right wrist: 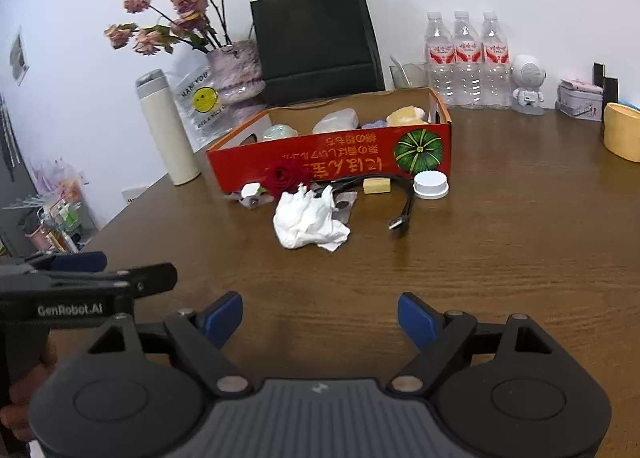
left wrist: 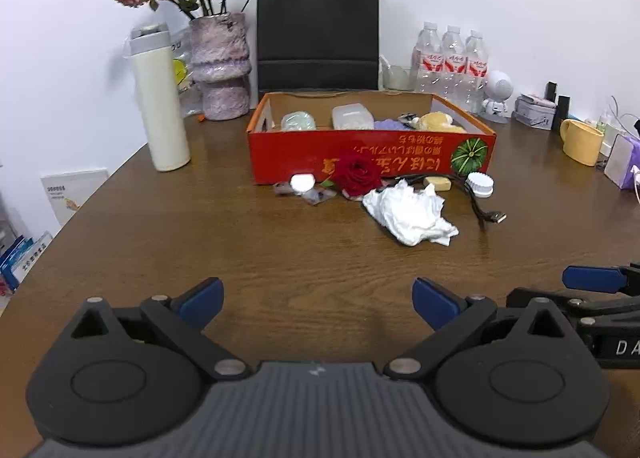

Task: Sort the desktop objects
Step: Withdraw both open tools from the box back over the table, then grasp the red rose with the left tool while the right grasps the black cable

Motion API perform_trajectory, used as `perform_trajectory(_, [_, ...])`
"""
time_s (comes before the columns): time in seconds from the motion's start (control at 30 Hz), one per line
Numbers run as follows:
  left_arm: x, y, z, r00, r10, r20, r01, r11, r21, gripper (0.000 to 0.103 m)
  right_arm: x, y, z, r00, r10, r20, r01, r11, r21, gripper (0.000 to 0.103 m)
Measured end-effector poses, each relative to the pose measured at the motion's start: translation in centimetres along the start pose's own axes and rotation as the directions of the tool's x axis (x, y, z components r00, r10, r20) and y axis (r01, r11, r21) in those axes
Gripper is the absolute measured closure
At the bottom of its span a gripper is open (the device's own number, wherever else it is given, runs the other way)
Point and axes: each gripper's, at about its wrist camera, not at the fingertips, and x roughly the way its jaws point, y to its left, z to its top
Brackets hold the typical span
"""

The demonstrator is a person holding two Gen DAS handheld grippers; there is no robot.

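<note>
Red box (left wrist: 360, 155) holds tub (left wrist: 351, 116), plush toy (left wrist: 436, 121) etc; both grippers' jaws wide apart, nothing between.

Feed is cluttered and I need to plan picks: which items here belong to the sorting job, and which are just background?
For the job:
red box
crumpled tissue
red rose
black USB cable
white lid
yellow block
small white cap

Likely background:
thermos
vase of dried roses
black bag
water bottles
yellow mug
</note>
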Motion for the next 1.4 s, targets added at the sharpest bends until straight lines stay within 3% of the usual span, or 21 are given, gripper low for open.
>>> perform_trajectory(0.2, [-1.4, 0.3, -0.9, 1.000, -0.014, -0.011, 0.014, 0.999, -0.029, 0.000, -1.2, 0.8, -0.3, 1.000, -0.006, 0.024, 0.007, 0.999, -0.035, 0.019])
perform_trajectory(0.4, [-3.4, 1.0, -1.9, 0.995, -0.102, -0.013, 0.101, 0.994, -0.046, 0.000, -2.6, 1.8, 0.0, 0.999, -0.003, 0.049, 0.008, 0.996, -0.086, 0.019])
perform_trajectory(0.7, [1.3, 1.6, 0.7, 0.990, -0.140, -0.033, 0.137, 0.989, -0.059, 0.001, 0.2, 1.9, 2.6, 0.999, 0.033, 0.038, -0.030, 0.995, -0.091, 0.029])
perform_trajectory(0.77, [2.8, 2.0, 1.6, 0.989, -0.143, -0.027, 0.142, 0.988, -0.056, 0.004, 1.7, 1.5, 3.5, 0.999, 0.043, 0.033, -0.040, 0.995, -0.092, 0.035])
perform_trajectory(0.9, [6.7, 3.0, 4.5, 0.982, -0.186, -0.031, 0.184, 0.981, -0.053, 0.022, 5.5, 1.1, 5.4, 1.000, 0.021, 0.016, -0.020, 0.995, -0.095, 0.042])
perform_trajectory(1.2, [15.5, 0.3, 9.3, 0.956, -0.289, -0.040, 0.290, 0.957, 0.010, 0.024, 10.4, -2.0, 8.2, 0.993, -0.113, 0.041, 0.117, 0.989, -0.092, 0.046])
perform_trajectory(1.27, [17.4, -0.4, 9.6, 0.960, -0.275, -0.057, 0.276, 0.961, 0.016, 0.030, 11.2, -3.1, 8.6, 0.989, -0.141, 0.045, 0.144, 0.985, -0.090, 0.046])
perform_trajectory(1.33, [18.7, -0.6, 9.9, 0.964, -0.256, -0.074, 0.257, 0.966, -0.002, 0.052, 12.3, -3.8, 9.0, 0.989, -0.141, 0.034, 0.143, 0.984, -0.103, 0.047])
perform_trajectory(1.4, [19.5, -0.3, 9.9, 0.959, -0.272, -0.076, 0.271, 0.962, -0.032, 0.058, 13.3, -4.1, 9.4, 0.989, -0.144, 0.041, 0.148, 0.980, -0.135, 0.047])
